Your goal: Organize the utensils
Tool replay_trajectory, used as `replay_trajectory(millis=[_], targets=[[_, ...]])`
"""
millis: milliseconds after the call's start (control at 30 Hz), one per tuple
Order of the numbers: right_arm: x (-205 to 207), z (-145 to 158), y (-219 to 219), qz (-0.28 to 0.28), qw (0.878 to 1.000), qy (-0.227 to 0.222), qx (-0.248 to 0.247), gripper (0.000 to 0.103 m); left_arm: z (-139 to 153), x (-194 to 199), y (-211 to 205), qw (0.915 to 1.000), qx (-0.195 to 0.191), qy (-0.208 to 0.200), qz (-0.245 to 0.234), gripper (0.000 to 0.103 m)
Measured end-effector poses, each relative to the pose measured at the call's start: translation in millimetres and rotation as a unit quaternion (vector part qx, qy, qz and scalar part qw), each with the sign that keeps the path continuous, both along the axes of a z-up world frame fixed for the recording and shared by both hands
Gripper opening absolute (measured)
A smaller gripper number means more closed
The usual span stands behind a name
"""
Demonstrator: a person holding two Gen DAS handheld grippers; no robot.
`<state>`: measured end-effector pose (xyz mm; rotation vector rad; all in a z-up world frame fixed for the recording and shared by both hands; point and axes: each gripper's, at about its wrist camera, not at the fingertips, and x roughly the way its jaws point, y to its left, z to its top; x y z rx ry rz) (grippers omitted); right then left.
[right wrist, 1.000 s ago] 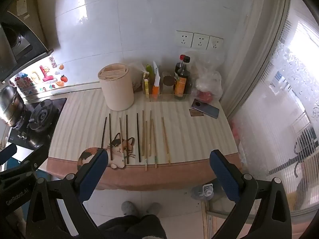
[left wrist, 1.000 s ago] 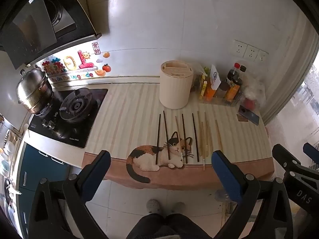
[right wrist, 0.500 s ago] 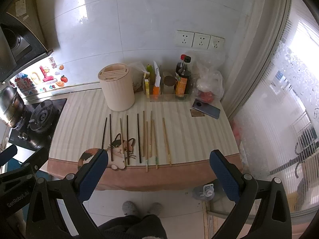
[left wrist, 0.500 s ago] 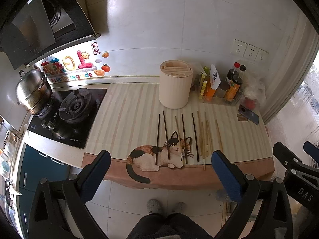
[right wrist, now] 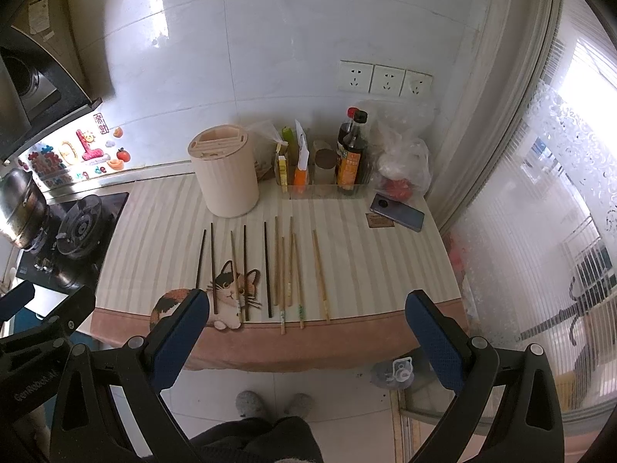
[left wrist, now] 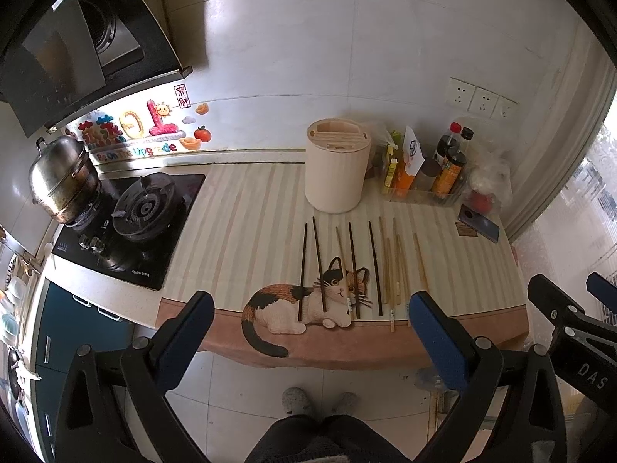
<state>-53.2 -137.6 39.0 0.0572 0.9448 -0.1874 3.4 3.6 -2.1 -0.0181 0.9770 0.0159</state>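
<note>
Little has shifted since a second ago: both my claws hover short of the table (left wrist: 216,208), jaws wide apart, empty. Chopsticks (right wrist: 266,270) lie in a row just before the round holder (right wrist: 223,171), long axes pointing away from me. Right claw (right wrist: 306,332) looks nearer them than left claw (left wrist: 310,332).

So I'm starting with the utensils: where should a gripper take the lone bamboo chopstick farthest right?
Probably the bamboo chopstick near its front end, coming from above with fingers across it: it lies flat and apart from its neighbours, so either gripper has room.
</note>
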Motion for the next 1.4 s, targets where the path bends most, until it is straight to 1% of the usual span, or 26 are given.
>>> replay_trajectory(millis=[467,600,867,1400], targets=[[-3,3,-1,-0.002,1.000,-0.003,0.002,0.103,3,1,-8,1.0000,0.001,-0.001,-0.002,0.103],[-4,5,-1,-0.002,1.000,-0.003,0.002,0.103,7,3,-16,1.0000,0.001,-0.005,-0.001,0.103],[-6,8,0,-0.001,1.000,-0.006,0.003,0.103,15,-2,-14,0.9999,-0.003,-0.011,0.000,0.103],[-12,14,3,0.000,1.000,-0.012,0.006,0.103,19,-5,-10,0.9999,-0.004,-0.015,0.001,0.103]])
